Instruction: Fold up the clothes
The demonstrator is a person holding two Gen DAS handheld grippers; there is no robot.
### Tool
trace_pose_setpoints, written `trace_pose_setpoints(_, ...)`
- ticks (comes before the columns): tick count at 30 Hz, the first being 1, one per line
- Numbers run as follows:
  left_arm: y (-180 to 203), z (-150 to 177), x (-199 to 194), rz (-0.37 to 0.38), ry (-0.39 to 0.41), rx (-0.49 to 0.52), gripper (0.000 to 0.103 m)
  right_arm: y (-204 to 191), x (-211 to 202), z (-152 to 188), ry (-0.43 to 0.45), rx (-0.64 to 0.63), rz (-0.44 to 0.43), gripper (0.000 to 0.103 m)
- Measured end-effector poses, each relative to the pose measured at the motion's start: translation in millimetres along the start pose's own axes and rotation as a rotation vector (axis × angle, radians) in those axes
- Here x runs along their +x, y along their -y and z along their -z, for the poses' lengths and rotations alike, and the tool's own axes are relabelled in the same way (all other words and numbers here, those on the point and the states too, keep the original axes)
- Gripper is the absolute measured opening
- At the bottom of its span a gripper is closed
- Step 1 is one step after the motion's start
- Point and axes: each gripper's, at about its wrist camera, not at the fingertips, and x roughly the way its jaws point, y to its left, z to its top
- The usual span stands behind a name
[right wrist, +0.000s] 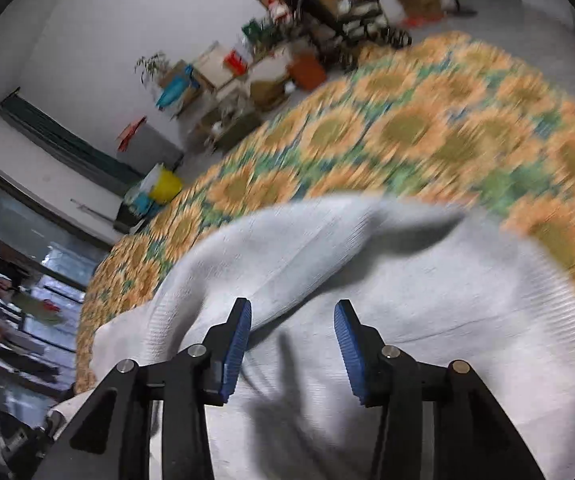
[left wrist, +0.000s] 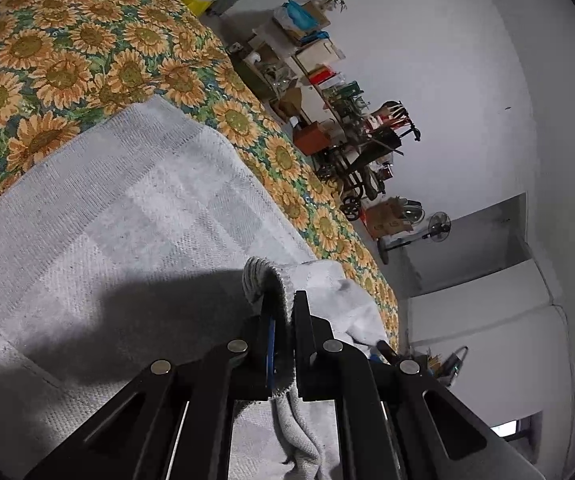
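The grey knit garment (left wrist: 135,208) lies on the sunflower bedspread (left wrist: 59,60). Left gripper (left wrist: 283,320) jaws pinch its edge; right gripper (right wrist: 293,344) jaws gape empty above it. Mid-fold: the right probably needs a matching edge next.

The knitted garment (left wrist: 127,208) lies on the sunflower bedspread (left wrist: 67,60), filling its six o'clock side. Cluttered shelves (left wrist: 311,64) stand beyond the bedspread at two o'clock, a standing fan (left wrist: 439,228) at three.

Dim fisheye views; right one motion-blurred.
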Motion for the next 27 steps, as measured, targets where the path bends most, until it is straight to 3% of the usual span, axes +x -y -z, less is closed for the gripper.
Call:
trace_pose_setpoints(3, -5, -1, -7, -0.006, 0.011, -0.004, 0.007, -3, 19, -4, 0.0, 0.022, -0.004, 0.046)
trace_pose_setpoints(6, -13, -3, -11, 0.0, 0.012, -0.034, 0.007, -9, 36, -5, -0.032, -0.005, -0.04, 0.004)
trace_pose_setpoints(8, -18, -8, -13, 0.01, 0.014, -0.047, 0.007, -18, 26, -7, -0.001, -0.042, -0.078, 0.004)
trace_pose_setpoints(12, -16, -17, -20, 0.048, 0.004, -0.063, 0.007, -17, -24, -25, 0.122, 0.018, -0.186, 0.004)
trace_pose_setpoints(18, -10, -21, -24, 0.126, -0.039, -0.081, 0.007, -1, -70, -28, 0.246, 0.071, -0.202, 0.004)
trace_pose_setpoints(21, 0, -18, -22, 0.139, -0.066, -0.059, 0.007, 10, -74, -25, 0.229, 0.09, -0.149, 0.004)
trace_pose_setpoints(24, -3, -5, -12, 0.052, -0.109, -0.021, 0.007, 15, -61, -11, 0.156, 0.077, 0.002, 0.005)
trace_pose_setpoints(27, -13, 8, 2, -0.044, -0.16, -0.001, 0.007, 31, -45, 3, 0.092, 0.06, 0.206, 0.013)
